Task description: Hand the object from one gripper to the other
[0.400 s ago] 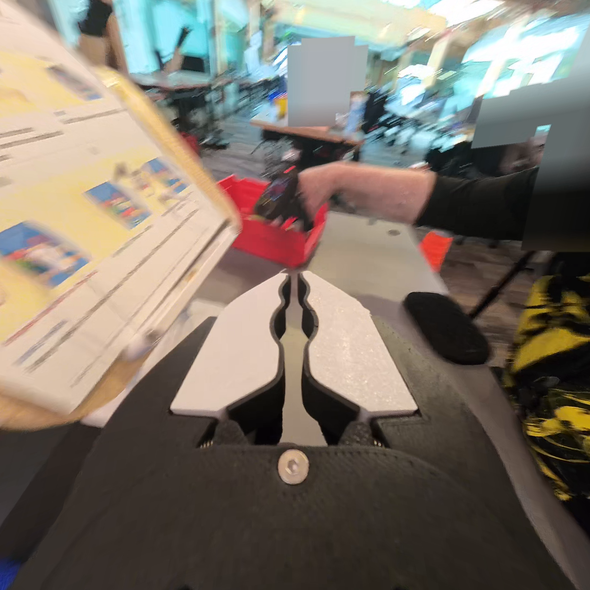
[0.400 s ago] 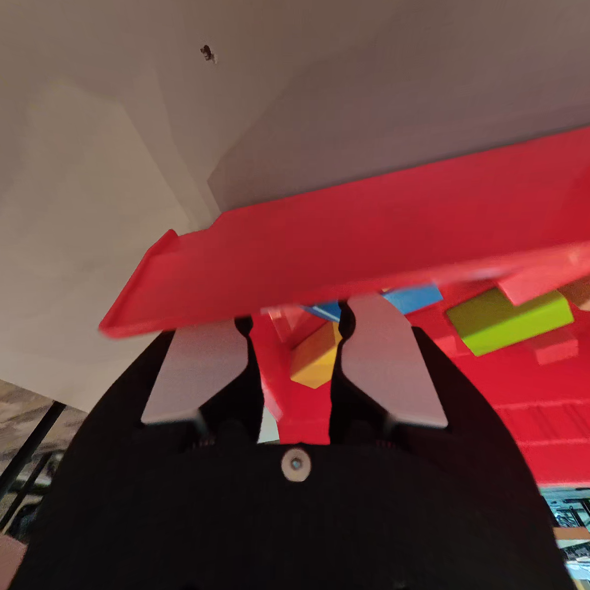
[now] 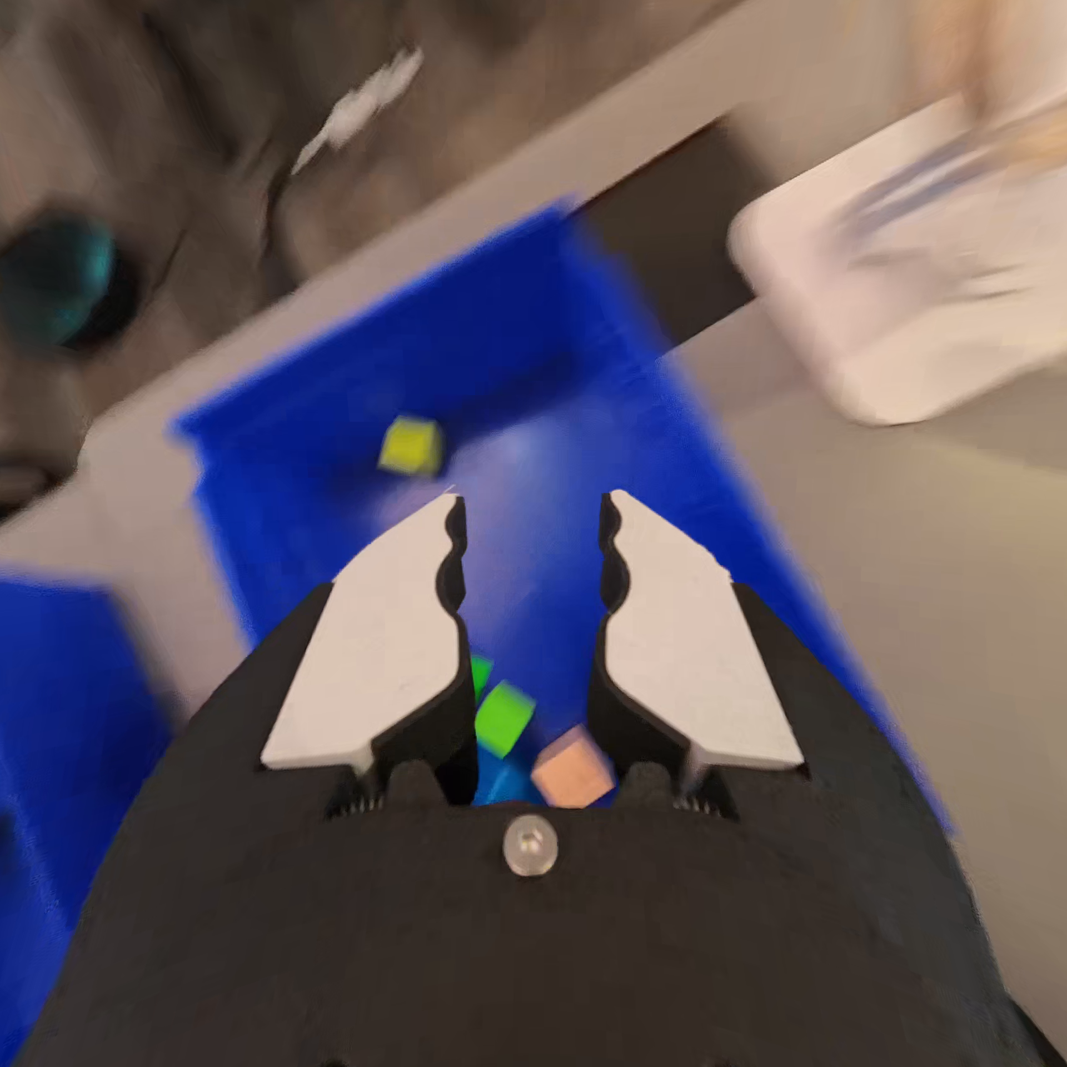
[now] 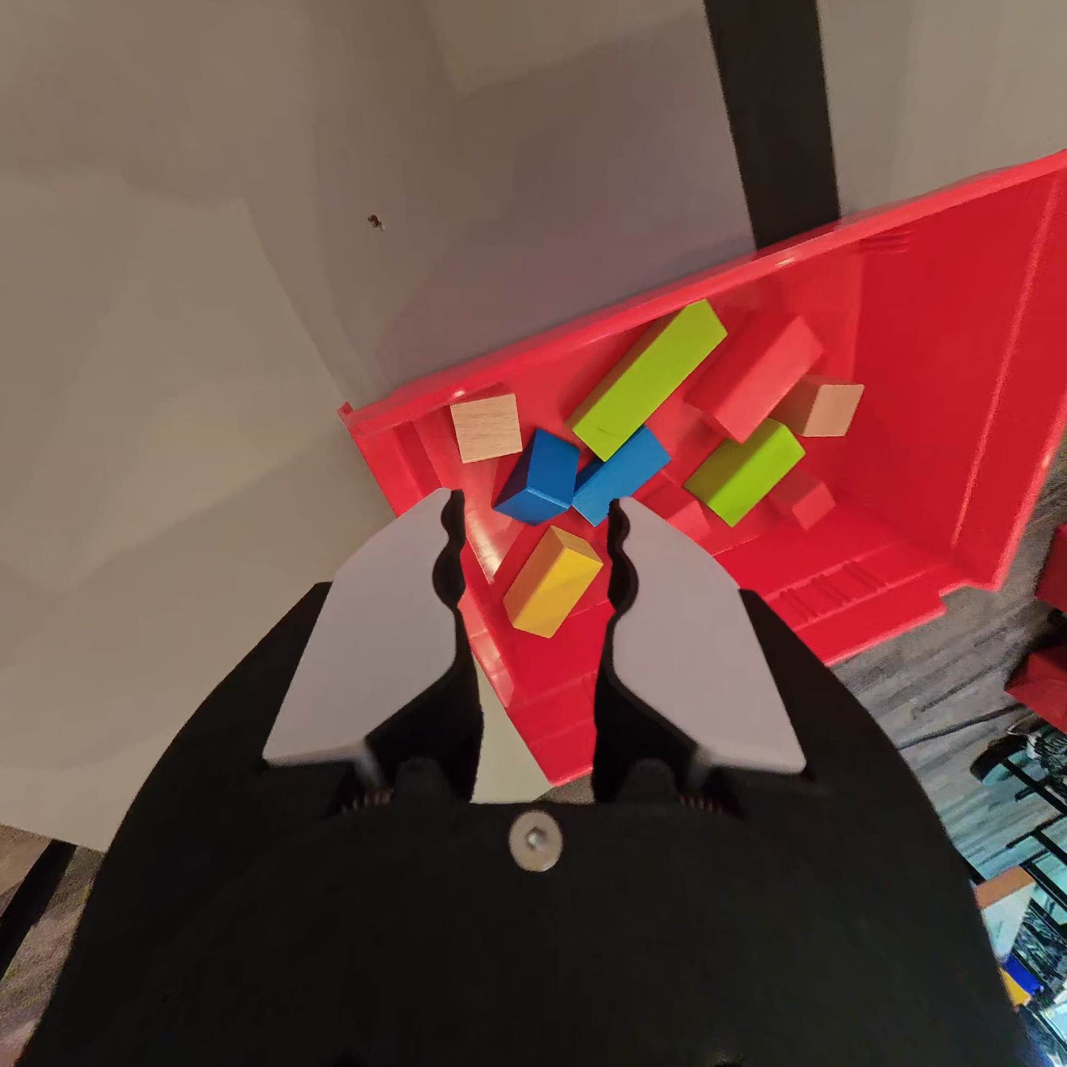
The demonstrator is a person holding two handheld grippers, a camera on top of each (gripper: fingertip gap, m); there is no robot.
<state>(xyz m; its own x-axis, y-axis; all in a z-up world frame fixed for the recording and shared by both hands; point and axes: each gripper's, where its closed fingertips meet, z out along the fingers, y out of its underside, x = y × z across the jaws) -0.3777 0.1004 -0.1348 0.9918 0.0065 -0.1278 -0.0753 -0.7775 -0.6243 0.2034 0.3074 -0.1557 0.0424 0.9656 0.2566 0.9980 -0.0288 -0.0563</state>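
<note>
In the left wrist view my left gripper [image 3: 531,508] is open and empty above a blue bin [image 3: 323,404]. The bin holds a yellow-green cube [image 3: 411,446], a green block [image 3: 503,719] and a tan cube [image 3: 571,776]. The view is blurred. In the right wrist view my right gripper [image 4: 531,505] is open and empty above a red bin [image 4: 924,358]. A yellow block [image 4: 553,580] lies in the bin below the gap between the fingers, untouched. Two blue blocks [image 4: 543,476], green blocks [image 4: 649,375], red blocks [image 4: 759,375] and tan cubes [image 4: 486,427] lie beyond it.
Both bins stand on a light grey table [image 4: 173,346]. A white object [image 3: 901,277] lies blurred at the upper right of the left wrist view, and a second blue bin [image 3: 58,722] at its left edge. Floor and clutter [image 4: 1028,779] show past the table edge. Across from one pair of fingers to the other is roughly 60 cm. The white object [image 3: 901,277] lies some 25 cm from my left tips, 40 cm from my right tips.
My left gripper has swung down from facing the room to over the blue bin, and its jaws have opened. My right gripper has risen above the red bin, so its inside shows; its jaws have widened.
</note>
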